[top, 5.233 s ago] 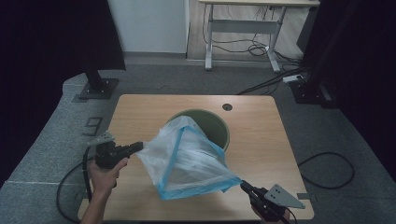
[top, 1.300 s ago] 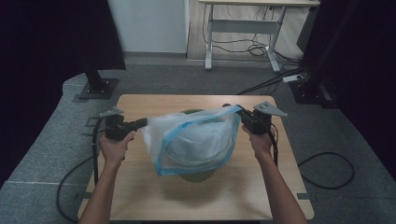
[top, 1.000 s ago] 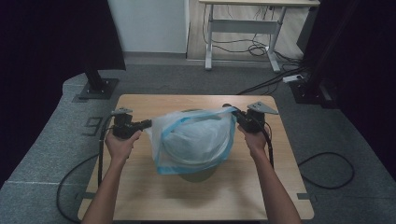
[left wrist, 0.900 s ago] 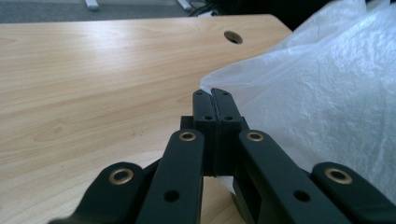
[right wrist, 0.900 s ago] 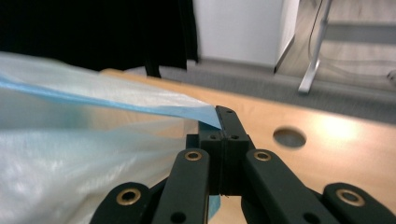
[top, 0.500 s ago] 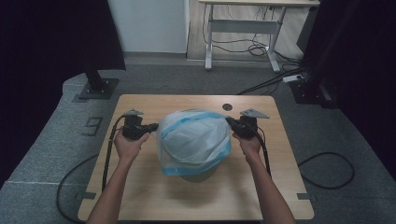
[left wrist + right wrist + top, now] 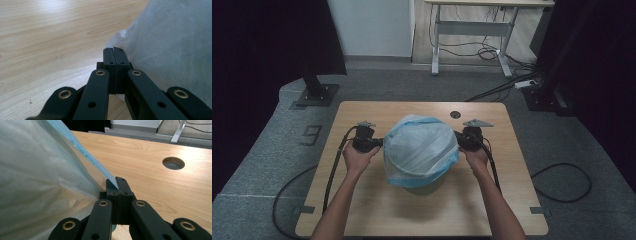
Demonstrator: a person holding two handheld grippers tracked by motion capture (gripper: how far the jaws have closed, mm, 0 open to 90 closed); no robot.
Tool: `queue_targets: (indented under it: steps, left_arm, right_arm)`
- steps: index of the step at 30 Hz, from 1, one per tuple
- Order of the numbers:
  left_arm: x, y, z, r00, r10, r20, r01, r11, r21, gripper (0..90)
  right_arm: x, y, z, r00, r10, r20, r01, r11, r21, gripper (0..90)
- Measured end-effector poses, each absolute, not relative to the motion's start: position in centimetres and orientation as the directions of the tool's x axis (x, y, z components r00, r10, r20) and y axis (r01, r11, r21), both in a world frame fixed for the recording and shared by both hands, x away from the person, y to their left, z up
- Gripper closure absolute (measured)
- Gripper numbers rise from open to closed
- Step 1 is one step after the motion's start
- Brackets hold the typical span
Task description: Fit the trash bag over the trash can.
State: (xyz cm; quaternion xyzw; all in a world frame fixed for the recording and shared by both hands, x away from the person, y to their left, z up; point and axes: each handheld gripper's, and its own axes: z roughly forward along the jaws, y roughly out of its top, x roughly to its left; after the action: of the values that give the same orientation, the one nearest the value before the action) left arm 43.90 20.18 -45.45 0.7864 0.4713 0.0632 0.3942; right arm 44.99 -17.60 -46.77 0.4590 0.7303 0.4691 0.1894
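Observation:
A translucent white plastic bag (image 7: 419,147) with a blue rim lies stretched like a dome over a round greenish bin (image 7: 424,189) in the middle of the wooden table (image 7: 412,215). My left gripper (image 7: 381,143) is at the bag's left side, shut on its edge. In the left gripper view the closed jaw tips (image 7: 114,50) pinch a crumpled fold of the bag (image 7: 175,50). My right gripper (image 7: 458,141) is at the bag's right side. Its closed tips (image 7: 117,180) clamp the blue-edged film (image 7: 37,182). The bag hides most of the bin.
A round cable hole (image 7: 455,114) lies in the table behind the right gripper, seen also as a hole (image 7: 173,163) in the right gripper view. Black cables trail off both table sides. A stand base (image 7: 317,95) and a desk frame (image 7: 472,45) stand on the floor beyond.
Both grippers have come down and inward with the bag's edges in them. The bag, held wide and high earlier, now drapes low over the bin.

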Motion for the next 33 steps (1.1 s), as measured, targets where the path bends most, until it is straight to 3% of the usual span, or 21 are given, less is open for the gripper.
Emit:
queue_targets:
  steps: [10,18,26,28,30,33]
  left_arm:
    - [43.4,20.3,-46.5,0.544,0.780,-0.308,0.706,-0.227,0.671,89.9]
    - [43.0,19.4,-47.3,0.568,0.785,-0.249,0.710,-0.313,0.631,89.9]
    - [42.6,19.2,-47.7,0.567,0.781,-0.261,0.720,-0.316,0.618,89.9]
    - [42.5,19.3,-47.7,0.563,0.785,-0.257,0.720,-0.314,0.619,89.8]
    - [42.5,19.4,-47.6,0.563,0.786,-0.253,0.719,-0.315,0.620,89.8]
    - [42.3,19.9,-47.5,0.560,0.788,-0.256,0.714,-0.303,0.631,88.9]
  right_arm:
    - [44.6,-18.0,-48.0,-0.503,0.851,0.152,0.538,0.170,0.826,88.6]
    - [44.1,-18.2,-48.6,-0.506,0.847,0.162,0.565,0.183,0.805,88.6]
    - [43.4,-18.7,-48.6,-0.509,0.847,0.156,0.582,0.205,0.787,88.4]
    - [43.1,-18.9,-48.6,-0.505,0.850,0.151,0.573,0.200,0.795,84.0]
    - [42.7,-19.3,-48.4,-0.488,0.861,0.143,0.552,0.178,0.815,71.3]
    - [42.0,-19.9,-47.9,-0.484,0.862,0.152,0.520,0.144,0.842,67.8]
